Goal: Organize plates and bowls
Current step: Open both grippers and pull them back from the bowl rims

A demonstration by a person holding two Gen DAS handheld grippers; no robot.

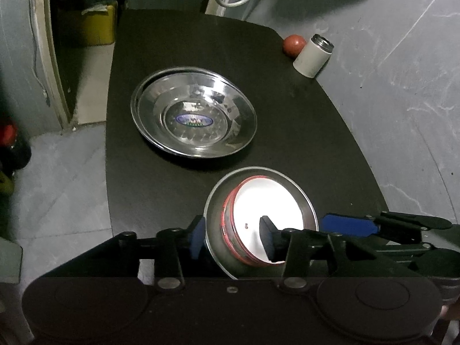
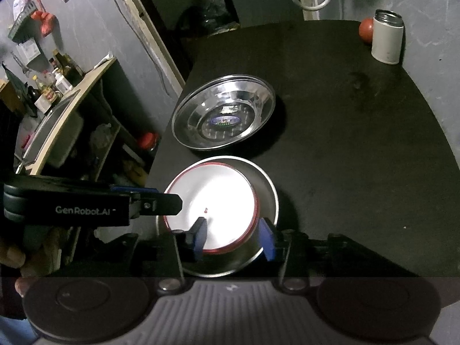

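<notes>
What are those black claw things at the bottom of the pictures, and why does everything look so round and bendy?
No robot here! A person holds a grabbing tool in each hand. Each tool carries a small camera that looks along its two fingers, and its wide lens bends the edges. One picture comes from the left tool, the other from the right tool.

On the black table sit stacked steel plates, and closer in a white bowl with a red rim, nested in a steel bowl. At the far corner stand a white can and a round red thing.

Both tools straddle the bowls' edge, one on each side, but they are open, so nothing is held.
</notes>
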